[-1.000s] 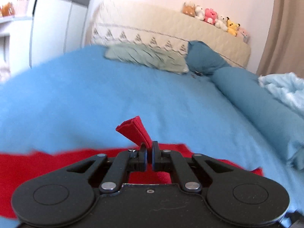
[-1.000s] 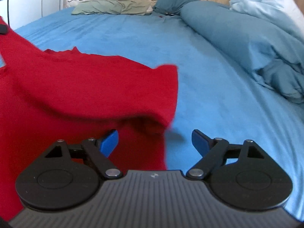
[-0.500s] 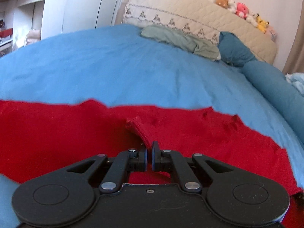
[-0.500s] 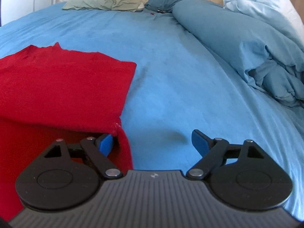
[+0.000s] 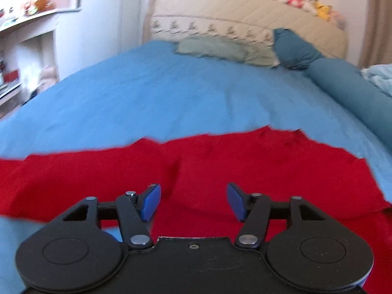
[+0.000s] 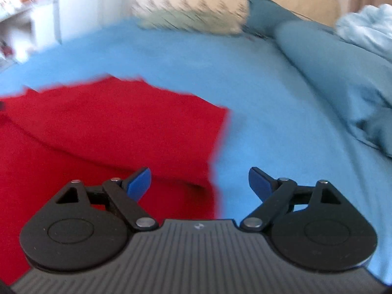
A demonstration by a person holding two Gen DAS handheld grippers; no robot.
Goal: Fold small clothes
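A red garment [image 5: 220, 161] lies folded over on the blue bedsheet [image 5: 152, 93], just ahead of and under my left gripper [image 5: 193, 201], which is open and empty above it. In the right wrist view the garment [image 6: 105, 132] fills the left half, with its right edge near the middle. My right gripper [image 6: 199, 183] is open and empty, its left finger over the cloth and its right finger over the bare sheet [image 6: 281, 127].
At the head of the bed are a green pillow [image 5: 225, 49], a dark blue bolster [image 5: 343, 83] and a quilted headboard [image 5: 245, 17] with plush toys. A light blue duvet [image 6: 367, 31] is bunched at the right. White shelves [image 5: 24, 49] stand left.
My left gripper has opened and let go of the red fold it was pinching; the cloth now lies flat. Both views have swung, and the right view is blurred.
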